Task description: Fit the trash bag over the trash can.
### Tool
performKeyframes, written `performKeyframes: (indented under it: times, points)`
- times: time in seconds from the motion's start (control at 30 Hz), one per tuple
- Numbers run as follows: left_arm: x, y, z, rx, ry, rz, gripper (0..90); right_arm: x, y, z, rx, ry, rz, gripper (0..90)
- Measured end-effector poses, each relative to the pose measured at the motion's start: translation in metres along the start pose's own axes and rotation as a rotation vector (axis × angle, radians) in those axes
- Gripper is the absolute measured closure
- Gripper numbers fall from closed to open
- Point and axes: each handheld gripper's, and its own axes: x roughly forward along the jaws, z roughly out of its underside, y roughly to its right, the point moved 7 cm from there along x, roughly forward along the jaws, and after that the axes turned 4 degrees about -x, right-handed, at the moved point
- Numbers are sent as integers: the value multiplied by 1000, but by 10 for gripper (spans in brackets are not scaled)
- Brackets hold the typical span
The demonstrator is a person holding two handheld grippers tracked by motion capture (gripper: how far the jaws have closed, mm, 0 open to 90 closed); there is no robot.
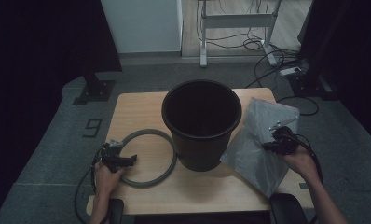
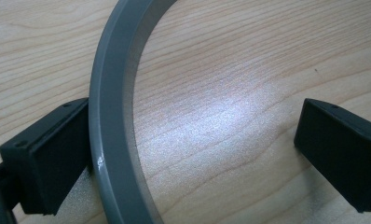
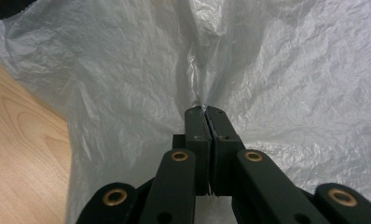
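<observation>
1. The plastic bag (image 1: 260,149) lay on the right side of the tabletop (image 1: 141,112), just beside the black bin (image 1: 201,122), with one part lifted up.
2. The right gripper (image 3: 206,112) had its fingers closed tight on a pinch of the thin bag.
3. The left gripper (image 1: 120,160) sat at the grey ring (image 1: 148,157) on the left side of the tabletop. Its fingers (image 2: 48,161) were open. One finger was right at the outer side of the ring and the other stood well apart, inside the ring.
4. The bag looked thin and crinkly. It could tear if it was pulled too hard.
5. The pinch was small, so the bag could slip out of the fingers.
6. If the bag dragged against the bin, the bin could tip or slide, as it looked light and empty.
7. The ring was not held, so a bump from the left gripper could push it away.
</observation>
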Motion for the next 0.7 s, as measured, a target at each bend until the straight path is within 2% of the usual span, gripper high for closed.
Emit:
performKeyframes:
  times: [0.33, 0.7]
  points:
    - [0, 0, 0, 2, 0, 2, 0, -23, 12, -17, 0, -41, 17, 877]
    - [0, 1, 0, 1, 1, 1, 0, -45, 19, -41, 2, -51, 19, 877]
